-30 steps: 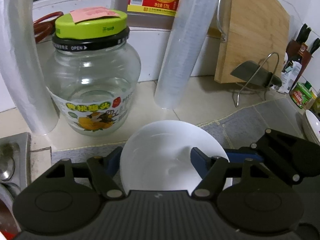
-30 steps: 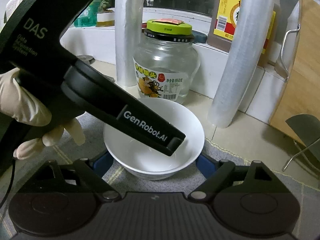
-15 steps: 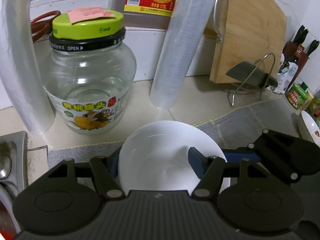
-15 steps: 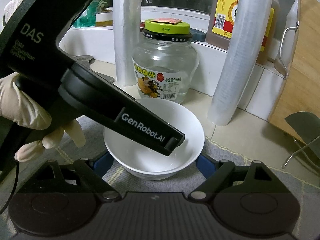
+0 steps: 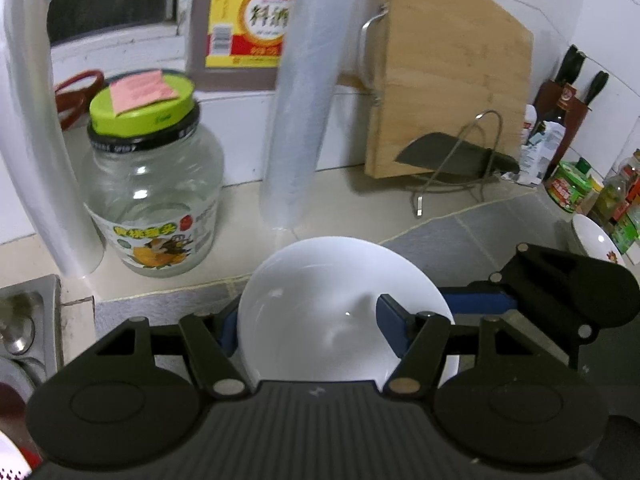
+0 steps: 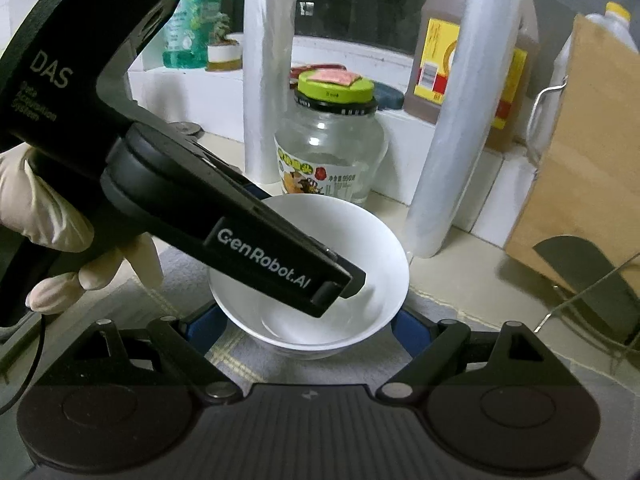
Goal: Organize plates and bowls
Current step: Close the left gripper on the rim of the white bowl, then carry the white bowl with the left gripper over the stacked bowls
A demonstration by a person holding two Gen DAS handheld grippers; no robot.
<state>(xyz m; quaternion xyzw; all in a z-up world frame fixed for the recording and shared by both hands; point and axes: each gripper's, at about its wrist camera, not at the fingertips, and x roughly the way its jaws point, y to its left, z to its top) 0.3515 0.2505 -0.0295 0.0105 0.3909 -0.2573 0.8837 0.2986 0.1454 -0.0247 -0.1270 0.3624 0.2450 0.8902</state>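
Your left tool (image 5: 306, 320) is clamped on the white bowl (image 5: 320, 300), one blue finger (image 5: 390, 326) inside and the other outside its wall. Your right tool (image 6: 306, 328) stands wide, its blue fingers either side of the bowl's base without touching it. The bowl sits above the grey mat (image 6: 256, 364) on the surface, just in front of the glass jar (image 5: 154, 196).

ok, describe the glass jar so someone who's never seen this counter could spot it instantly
Start at the wooden cutting board leaning on the back wall, then go left past the upright roll of clear film. The glass jar stands on the counter between that roll and a second one, behind the white bowl. It alone has a lime-green lid with a pink note on top.
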